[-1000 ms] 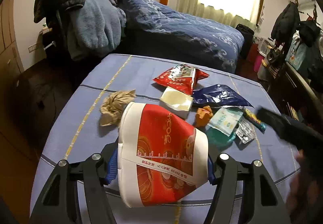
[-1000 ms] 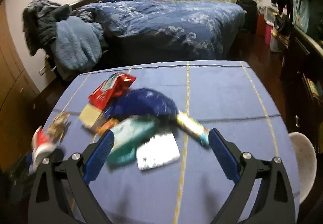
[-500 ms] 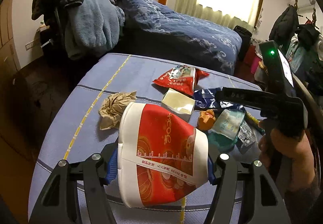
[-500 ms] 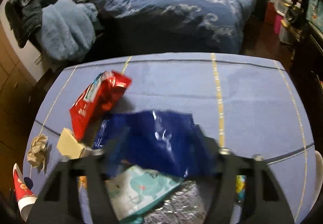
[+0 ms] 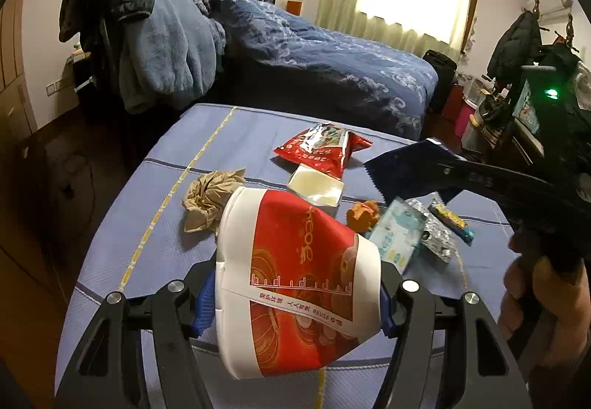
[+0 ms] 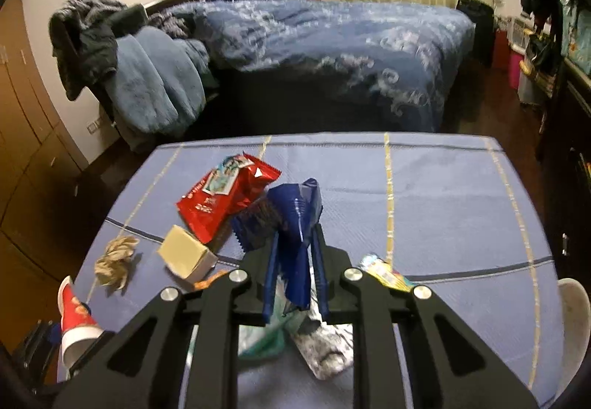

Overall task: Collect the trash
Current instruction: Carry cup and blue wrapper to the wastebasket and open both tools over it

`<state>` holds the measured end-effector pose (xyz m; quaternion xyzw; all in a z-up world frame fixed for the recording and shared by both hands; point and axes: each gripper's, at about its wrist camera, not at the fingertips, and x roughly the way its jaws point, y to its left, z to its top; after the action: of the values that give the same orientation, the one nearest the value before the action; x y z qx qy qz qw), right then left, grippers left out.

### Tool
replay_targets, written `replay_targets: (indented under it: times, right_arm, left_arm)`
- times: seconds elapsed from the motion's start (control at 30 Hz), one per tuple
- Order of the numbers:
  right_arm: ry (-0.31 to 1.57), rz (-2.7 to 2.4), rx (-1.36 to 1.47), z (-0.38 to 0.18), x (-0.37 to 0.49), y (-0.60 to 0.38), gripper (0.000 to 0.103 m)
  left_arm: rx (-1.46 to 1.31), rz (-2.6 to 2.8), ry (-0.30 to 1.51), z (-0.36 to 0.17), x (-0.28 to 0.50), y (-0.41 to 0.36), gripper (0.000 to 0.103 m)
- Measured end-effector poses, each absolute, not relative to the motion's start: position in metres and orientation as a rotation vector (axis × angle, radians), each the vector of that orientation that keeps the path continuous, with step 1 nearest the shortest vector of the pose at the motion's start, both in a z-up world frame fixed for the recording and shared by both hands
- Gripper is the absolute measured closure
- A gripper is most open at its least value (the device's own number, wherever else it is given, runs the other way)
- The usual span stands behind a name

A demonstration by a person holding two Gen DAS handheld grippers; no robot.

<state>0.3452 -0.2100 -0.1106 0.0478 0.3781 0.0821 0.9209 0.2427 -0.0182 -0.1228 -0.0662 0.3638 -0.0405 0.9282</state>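
Bedside table (image 6: 443,195), white chair (image 6: 574,305) right-view only

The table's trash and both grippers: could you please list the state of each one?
Left gripper: fingers clamped on the cup.
Red and white paper cup: held tilted, off the table.
Right gripper: shut on the wrapper.
Dark blue wrapper: pinched, crumpled, lifted.
Red snack bag: lying flat, torn open.
Brown paper: crumpled, lying.
Small cream box: lying open.
Wipes pack: lying flat.
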Motion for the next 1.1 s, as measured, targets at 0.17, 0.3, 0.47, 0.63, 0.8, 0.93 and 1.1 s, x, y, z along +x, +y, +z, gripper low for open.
replay_targets:
  times: [0.17, 0.3, 0.47, 0.63, 0.8, 0.93, 1.1]
  right_arm:
    - [0.733, 0.179, 0.105, -0.094, 0.311, -0.22, 0.085]
    - [0.693, 0.166, 0.085, -0.086, 0.275, -0.228, 0.085]
    - [0.65, 0.157, 0.07, -0.081, 0.23, -0.236, 0.085]
    - [0.62, 0.153, 0.074, -0.076, 0.193, -0.244, 0.085]
    - [0.597, 0.124, 0.079, -0.074, 0.164, -0.256, 0.085]
    - [0.586, 0.091, 0.099, -0.075, 0.144, -0.27, 0.085]
    - [0.584, 0.047, 0.113, -0.077, 0.123, -0.294, 0.085]
  left_arm:
    - [-0.126, -0.088, 0.728, -0.113, 0.232, -0.023, 0.037]
    - [-0.115, -0.09, 0.71, -0.106, 0.22, -0.026, 0.037]
    - [-0.111, -0.098, 0.692, -0.097, 0.204, -0.029, 0.037]
    - [-0.095, -0.11, 0.672, -0.089, 0.188, -0.036, 0.037]
    - [-0.071, -0.127, 0.652, -0.08, 0.176, -0.048, 0.037]
    - [-0.044, -0.148, 0.636, -0.074, 0.169, -0.063, 0.037]
    - [-0.017, -0.186, 0.626, -0.068, 0.164, -0.083, 0.037]
